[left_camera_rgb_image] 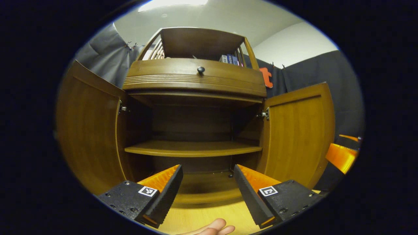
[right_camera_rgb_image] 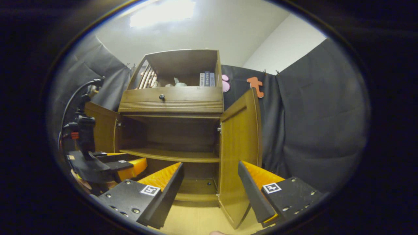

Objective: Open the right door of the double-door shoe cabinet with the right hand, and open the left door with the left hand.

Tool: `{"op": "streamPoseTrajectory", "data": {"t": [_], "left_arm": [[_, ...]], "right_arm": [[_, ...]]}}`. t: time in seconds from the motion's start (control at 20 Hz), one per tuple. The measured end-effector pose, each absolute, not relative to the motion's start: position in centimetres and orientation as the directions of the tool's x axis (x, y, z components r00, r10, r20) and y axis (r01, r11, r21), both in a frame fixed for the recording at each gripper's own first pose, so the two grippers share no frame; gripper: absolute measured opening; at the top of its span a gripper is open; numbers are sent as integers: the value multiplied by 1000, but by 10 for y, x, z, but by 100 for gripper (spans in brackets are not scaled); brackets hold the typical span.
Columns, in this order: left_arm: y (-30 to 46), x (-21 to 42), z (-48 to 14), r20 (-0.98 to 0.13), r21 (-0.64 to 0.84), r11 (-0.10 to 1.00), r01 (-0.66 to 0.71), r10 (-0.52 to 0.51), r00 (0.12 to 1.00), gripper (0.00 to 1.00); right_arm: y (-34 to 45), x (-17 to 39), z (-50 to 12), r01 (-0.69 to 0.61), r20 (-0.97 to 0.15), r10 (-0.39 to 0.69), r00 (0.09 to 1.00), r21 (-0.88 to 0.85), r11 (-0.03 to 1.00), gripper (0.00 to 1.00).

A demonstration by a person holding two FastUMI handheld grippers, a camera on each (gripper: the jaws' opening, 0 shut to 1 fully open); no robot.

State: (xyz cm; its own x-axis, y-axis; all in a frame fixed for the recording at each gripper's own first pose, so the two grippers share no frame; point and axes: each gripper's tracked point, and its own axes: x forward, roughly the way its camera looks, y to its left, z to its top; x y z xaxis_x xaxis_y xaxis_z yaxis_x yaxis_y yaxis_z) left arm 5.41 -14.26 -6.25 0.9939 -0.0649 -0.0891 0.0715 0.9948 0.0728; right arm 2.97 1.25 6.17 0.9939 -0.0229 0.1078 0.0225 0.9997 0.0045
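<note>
Cabinet (left_camera_rgb_image: 196, 78) doors wide open

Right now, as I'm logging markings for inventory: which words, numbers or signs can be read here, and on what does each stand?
Books: the spines carry print, but it is too small and blurred to read.
Square tags on the fingers of the left gripper and the right gripper: black-and-white patterns, not words.
Nothing else bears readable text.
</note>
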Motion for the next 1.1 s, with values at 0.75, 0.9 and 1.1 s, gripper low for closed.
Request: {"op": "streamPoseTrajectory", "data": {"t": [0.75,0.9,1.1], "left_arm": [[-153,40,-63,-45,91,993,77,-73,996,97],[-159,29,-56,-27,103,989,110,-107,994,96],[-152,24,-49,-1,104,991,89,-90,996,96]], "right_arm": [[42,26,8,79,36,-79,996,7,997,98],[52,20,14,66,54,-65,996,-9,998,98],[56,18,18,60,67,-60,996,-6,998,98]]}}
